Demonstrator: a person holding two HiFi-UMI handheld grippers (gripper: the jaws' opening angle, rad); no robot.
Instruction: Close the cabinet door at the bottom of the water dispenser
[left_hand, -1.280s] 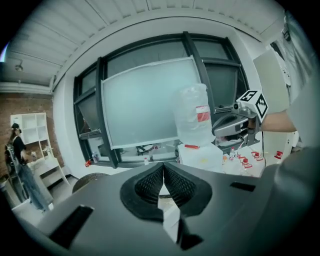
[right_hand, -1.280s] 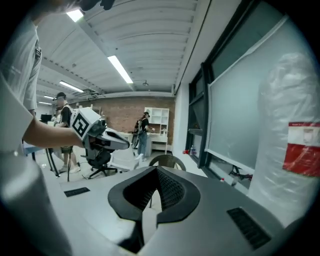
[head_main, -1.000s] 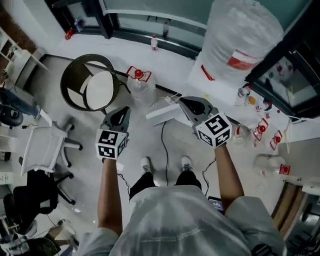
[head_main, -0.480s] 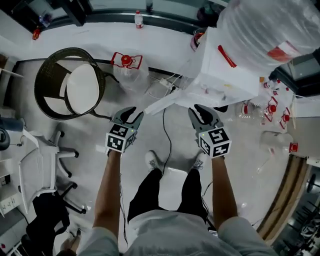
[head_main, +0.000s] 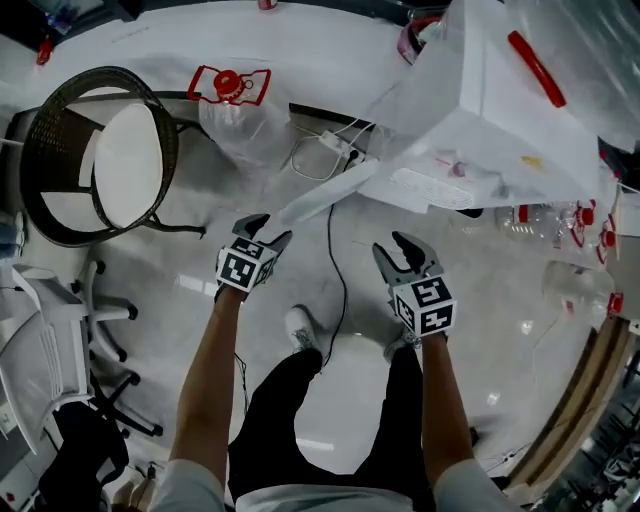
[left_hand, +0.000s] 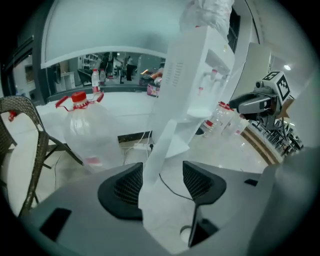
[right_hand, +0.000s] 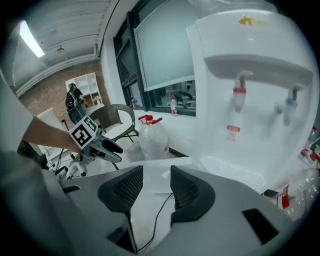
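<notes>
You've crouched with both grippers low because the door sits at the foot of the dispenser, swung well out to the left with its free edge toward you. Your left gripper has just been opening and stands wide; that edge rises in line with the gap just ahead, and no pad touches it, which looks like a setup to catch or nudge it. Your right gripper has also just opened wide and holds nothing; only floor and the cable show between its jaws. The closing sweep probably crosses the floor before the dispenser, where that gripper hangs, so keep it clear. The cable runs under the door's path; the jug and chair stand well apart behind the door.
</notes>
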